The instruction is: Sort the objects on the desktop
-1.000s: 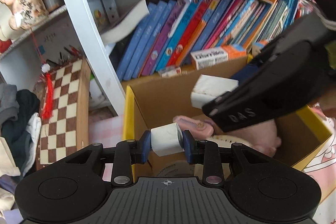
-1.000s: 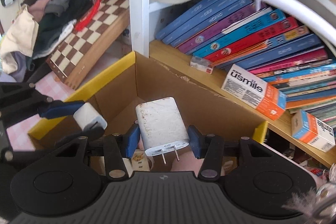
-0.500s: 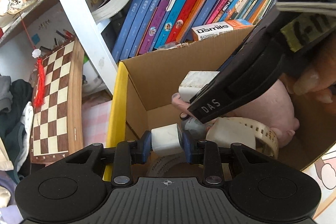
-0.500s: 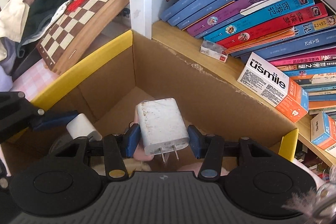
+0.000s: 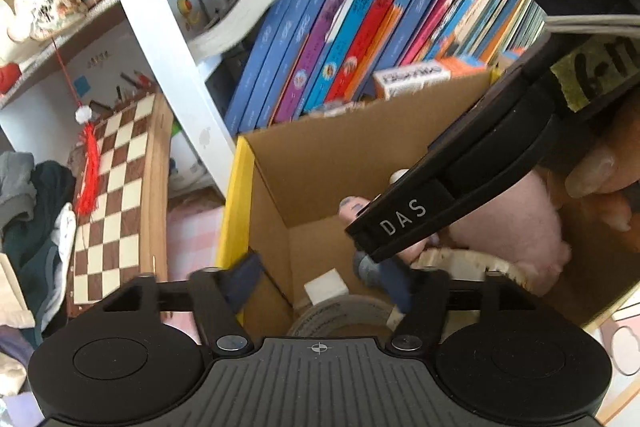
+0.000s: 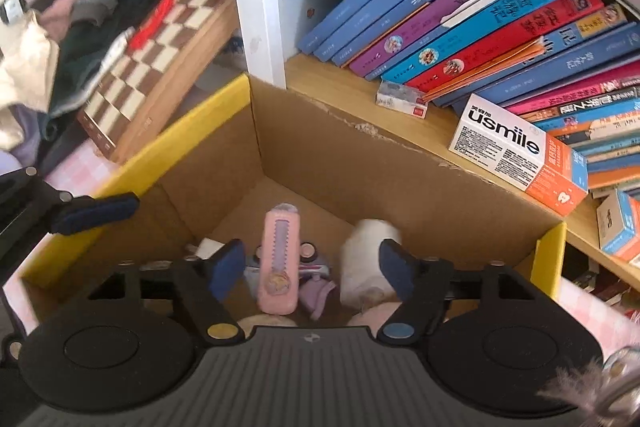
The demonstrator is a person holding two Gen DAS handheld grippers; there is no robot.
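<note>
Both grippers hang over an open cardboard box (image 5: 320,155) (image 6: 360,163) with yellow rims. My left gripper (image 5: 322,281) is open; the small white block (image 5: 326,286) lies loose below it in the box, beside a tape roll (image 5: 340,315). My right gripper (image 6: 308,267) is open too; the white charger (image 6: 368,259), blurred, sits in the box against the right finger. A pink case (image 6: 278,263) lies between the right fingers on the box floor. In the left wrist view the right gripper's black body (image 5: 460,195) crosses the box.
A shelf of slanted books (image 6: 480,27) and a usmile carton (image 6: 516,155) stand behind the box. A chessboard (image 5: 116,195) (image 6: 160,51) leans at the left next to a clothes pile (image 6: 80,27). A pink plush (image 5: 516,227) fills the box's right side. A hand (image 5: 592,171) holds the right gripper.
Both grippers have opened. The white block has dropped from the left one and the charger from the right one into the box.
</note>
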